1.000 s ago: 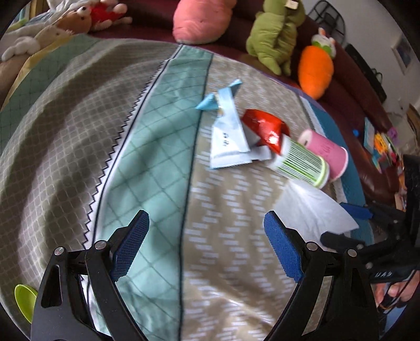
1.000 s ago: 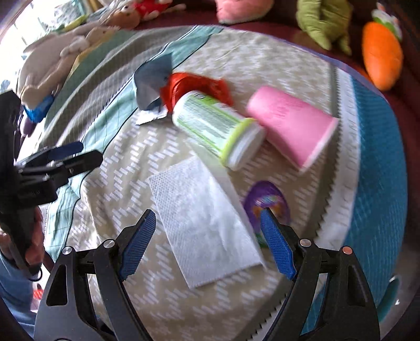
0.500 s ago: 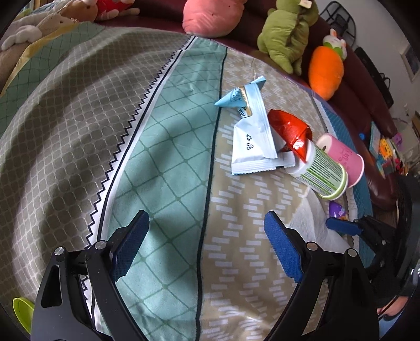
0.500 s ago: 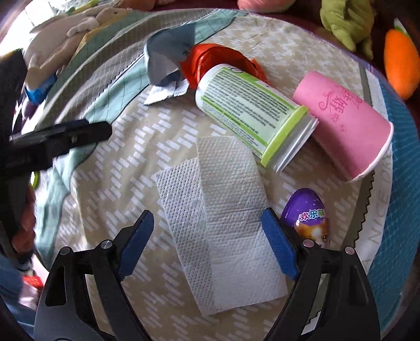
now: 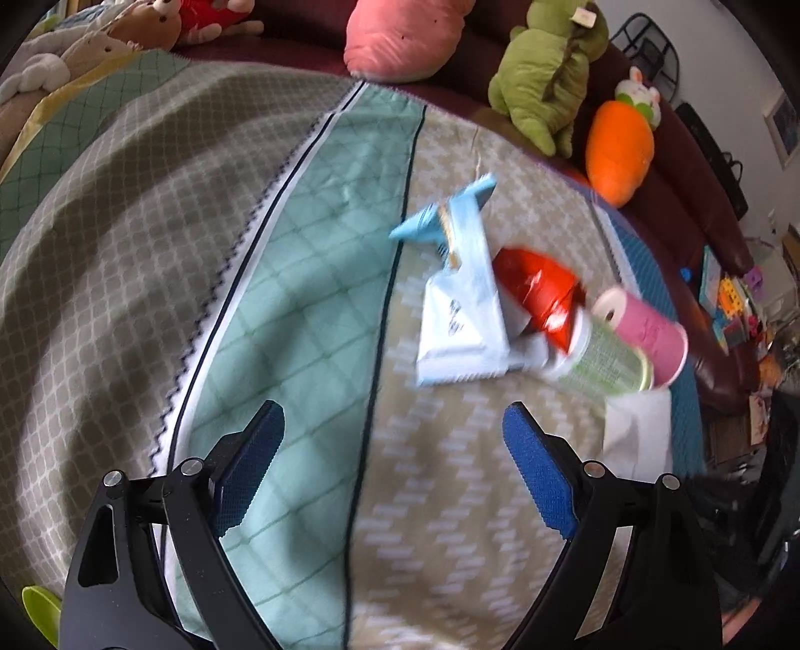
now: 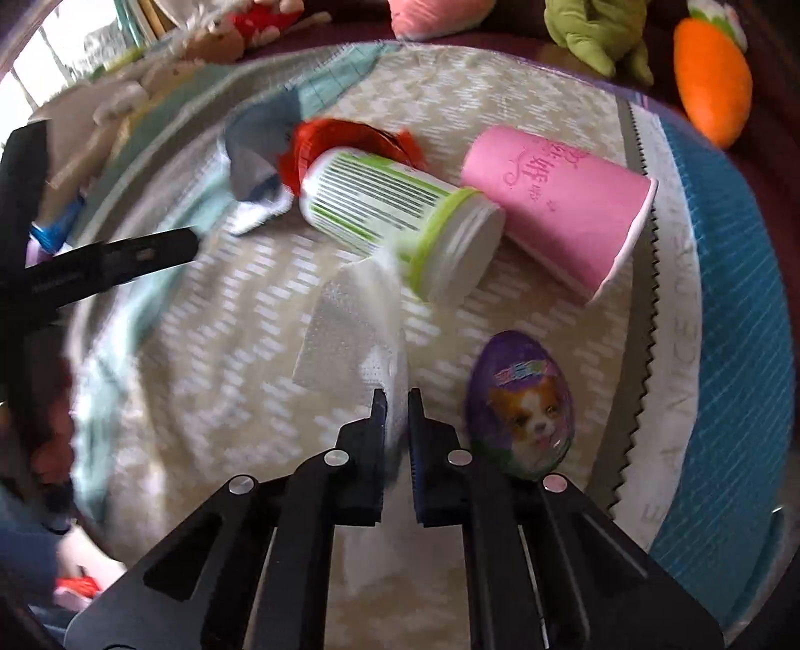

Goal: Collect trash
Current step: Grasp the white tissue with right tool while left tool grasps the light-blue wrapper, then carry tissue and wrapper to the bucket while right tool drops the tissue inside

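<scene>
In the right wrist view my right gripper point(image 6: 396, 400) is shut on the white paper napkin point(image 6: 345, 330), which bunches up between its blue pads. Beyond it lie a white-and-green tube container point(image 6: 395, 215), a pink paper cup point(image 6: 560, 210) and a red foil wrapper point(image 6: 350, 137). A purple toy egg point(image 6: 520, 400) lies just right of the fingers. My left gripper point(image 5: 395, 450) hangs open above the patterned blanket point(image 5: 150, 280), with nothing between its pads. Ahead of it lie a white-and-blue wrapper point(image 5: 465, 305), the red foil wrapper point(image 5: 540, 295), the tube container point(image 5: 610, 360), the pink cup point(image 5: 645, 335) and the napkin point(image 5: 635, 430).
Plush toys line the dark red sofa back: a pink cushion point(image 5: 410, 35), a green plush point(image 5: 550, 70) and an orange carrot point(image 5: 620, 150). More soft toys point(image 5: 125, 35) sit at the far left. The left gripper's black finger point(image 6: 115, 265) reaches in from the left of the right wrist view.
My right gripper has closed from wide open onto the napkin and crumpled it. My left gripper has drifted a little over the blanket, still open.
</scene>
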Demonstrator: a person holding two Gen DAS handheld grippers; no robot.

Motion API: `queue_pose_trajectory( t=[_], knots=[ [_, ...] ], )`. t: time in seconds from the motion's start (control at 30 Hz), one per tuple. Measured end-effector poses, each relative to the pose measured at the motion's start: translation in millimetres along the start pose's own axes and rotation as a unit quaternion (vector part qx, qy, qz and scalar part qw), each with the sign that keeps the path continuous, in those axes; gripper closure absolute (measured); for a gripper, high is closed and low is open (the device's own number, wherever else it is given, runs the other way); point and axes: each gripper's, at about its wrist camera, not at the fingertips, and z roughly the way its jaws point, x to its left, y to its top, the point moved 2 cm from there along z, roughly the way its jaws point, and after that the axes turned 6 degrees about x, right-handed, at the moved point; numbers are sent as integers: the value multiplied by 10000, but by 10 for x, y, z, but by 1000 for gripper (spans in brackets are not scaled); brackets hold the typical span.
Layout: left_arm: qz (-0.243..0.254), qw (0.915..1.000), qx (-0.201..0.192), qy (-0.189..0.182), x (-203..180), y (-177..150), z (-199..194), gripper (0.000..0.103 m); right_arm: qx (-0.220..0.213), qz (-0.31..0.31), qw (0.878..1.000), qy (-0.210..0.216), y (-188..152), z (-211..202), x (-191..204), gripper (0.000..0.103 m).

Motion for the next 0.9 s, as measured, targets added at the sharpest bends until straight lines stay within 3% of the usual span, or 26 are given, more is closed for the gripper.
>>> queue_pose_trajectory(
  t=[0.23, 0.3, 0.37, 0.43, 0.5, 0.7, 0.9],
  knots=[
    [-243, 9994, -261, -48, -154, 388, 83, 14, -418, 378, 9977, 375, 25, -392, -114, 95],
    [-221, 9993, -291, 21, -186, 454, 127, 25, -527, 491, 9967, 384, 32, -474, -184, 95],
    [-200, 9996, -210, 50, -223, 494, 207, 53, -590, 594, 9957, 406, 22, -532, -271, 95],
    [-184, 9997, -164, 73, -246, 501, 269, 74, -635, 706, 9946, 421, 14, -573, -354, 95],
    [-169, 9992, -234, 282, -264, 491, 283, 80, -673, 816, 9935, 425, 26, -575, -464, 95],
    [-127, 9968, -553, 559, -263, 345, -12, 82, -727, 1056, 9905, 504, -54, -610, -669, 95],
    [99, 9969, -672, 387, -438, 132, -364, 82, -873, 1193, 9874, 557, -213, -741, -792, 95]
  ],
)
